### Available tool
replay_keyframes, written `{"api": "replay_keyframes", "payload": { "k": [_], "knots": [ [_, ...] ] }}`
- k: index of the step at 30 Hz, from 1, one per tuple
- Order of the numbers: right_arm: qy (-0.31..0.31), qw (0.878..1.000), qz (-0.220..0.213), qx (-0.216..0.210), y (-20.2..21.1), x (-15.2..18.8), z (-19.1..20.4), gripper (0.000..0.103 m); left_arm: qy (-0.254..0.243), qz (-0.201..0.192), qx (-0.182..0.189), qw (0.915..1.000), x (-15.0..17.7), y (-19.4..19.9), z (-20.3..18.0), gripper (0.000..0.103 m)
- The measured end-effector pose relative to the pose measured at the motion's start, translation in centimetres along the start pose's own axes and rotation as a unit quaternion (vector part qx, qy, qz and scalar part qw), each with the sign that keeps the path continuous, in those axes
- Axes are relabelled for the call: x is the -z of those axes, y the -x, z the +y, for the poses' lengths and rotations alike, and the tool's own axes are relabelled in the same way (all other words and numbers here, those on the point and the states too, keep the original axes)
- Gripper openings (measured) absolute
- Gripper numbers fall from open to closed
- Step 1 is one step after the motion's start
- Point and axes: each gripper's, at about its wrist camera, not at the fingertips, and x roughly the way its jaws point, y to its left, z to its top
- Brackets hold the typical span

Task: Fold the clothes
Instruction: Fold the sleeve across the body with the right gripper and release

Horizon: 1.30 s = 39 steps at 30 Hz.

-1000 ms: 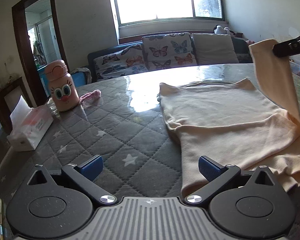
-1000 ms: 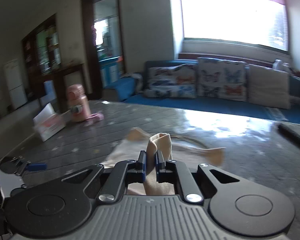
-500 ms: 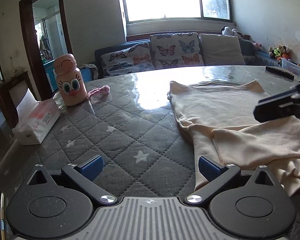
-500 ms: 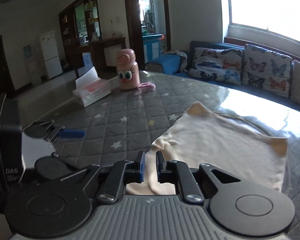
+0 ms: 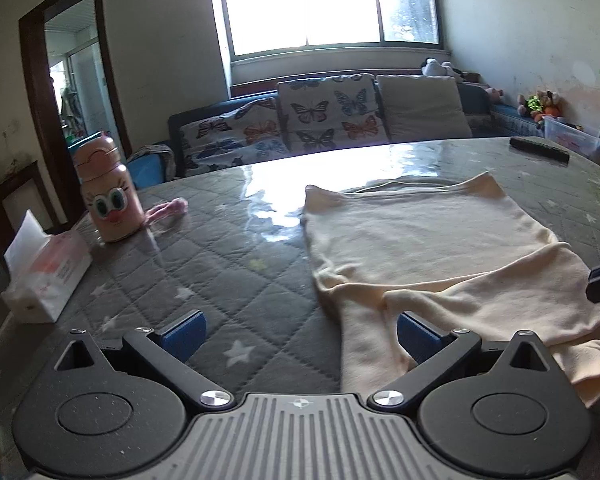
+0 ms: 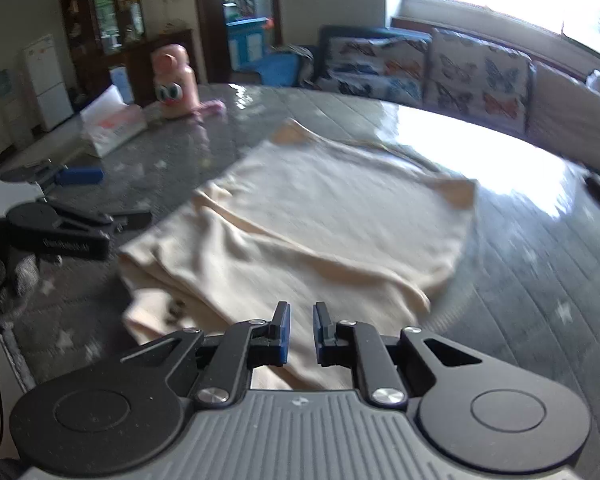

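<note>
Your work surface is a grey quilted table (image 5: pixel 228 280) with white stars, glossy under the window (image 5: pixel 328 0), with a butterfly-cushioned sofa (image 5: pixel 324 120) behind. The cream garment (image 5: pixel 420 240) lies flat on it, 1 sleeve folded across. Your left gripper (image 5: pixel 298 334) gapes wide, empty; your right gripper (image 6: pixel 299 332) shows a narrow gap, gripping nothing.

A pink cartoon-eyed bottle (image 5: pixel 108 192) stands on the quilted grey table (image 5: pixel 220 280); just beside it lie a tissue box (image 5: pixel 46 276) and a pink strap (image 5: pixel 168 208) (touching the bottle's base). Beyond the bottle sits a butterfly-cushioned sofa (image 5: pixel 324 116).
</note>
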Motion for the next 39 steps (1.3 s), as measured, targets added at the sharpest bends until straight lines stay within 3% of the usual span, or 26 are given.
{"api": "replay_keyframes", "payload": {
  "k": [8, 12, 20, 23, 26, 31, 36, 39],
  "knots": [
    [-0.023, 0.999, 0.028, 0.013, -0.5, 2.6, -2.0, 0.014, -0.037, 0.024, -0.01, 0.999, 0.6, -2.0, -1.3, 0.103],
    [-0.018, 0.999, 0.022, 0.017, 0.1, 2.1, -2.4, 0.017, -0.036, 0.031, -0.018, 0.9987, 0.6, -1.9, -0.8, 0.103],
    [-0.022, 1.0, -0.019, 0.009, -1.4, -1.1, -3.0, 0.019, -0.044, 0.005, 0.001, 0.999, -1.7, -2.2, -2.0, 0.103],
    [-0.026, 0.999, -0.019, 0.007, -2.5, -1.4, -3.1, 0.021, -0.054, 0.018, 0.003, 0.9984, -1.6, -3.6, -2.6, 0.103],
    [-0.038, 0.999, -0.009, 0.009, -3.5, -1.0, -3.7, 0.024, -0.071, 0.028, -0.019, 0.9969, -1.0, -4.8, -2.8, 0.103],
    [-0.05, 0.999, 0.0, 0.007, -4.1, -0.5, -4.4, 0.024, -0.056, 0.031, -0.02, 0.9977, -1.1, -4.6, -1.7, 0.103],
    [-0.032, 0.999, -0.006, 0.005, -3.8, -1.1, -3.6, 0.033, -0.065, 0.011, 0.002, 0.9978, -2.2, -3.8, -2.7, 0.103],
    [-0.021, 1.0, -0.007, 0.001, -4.1, -1.5, -3.1, 0.033, -0.08, 0.023, 0.001, 0.9966, -2.0, -5.0, -3.4, 0.103]
  ]
}}
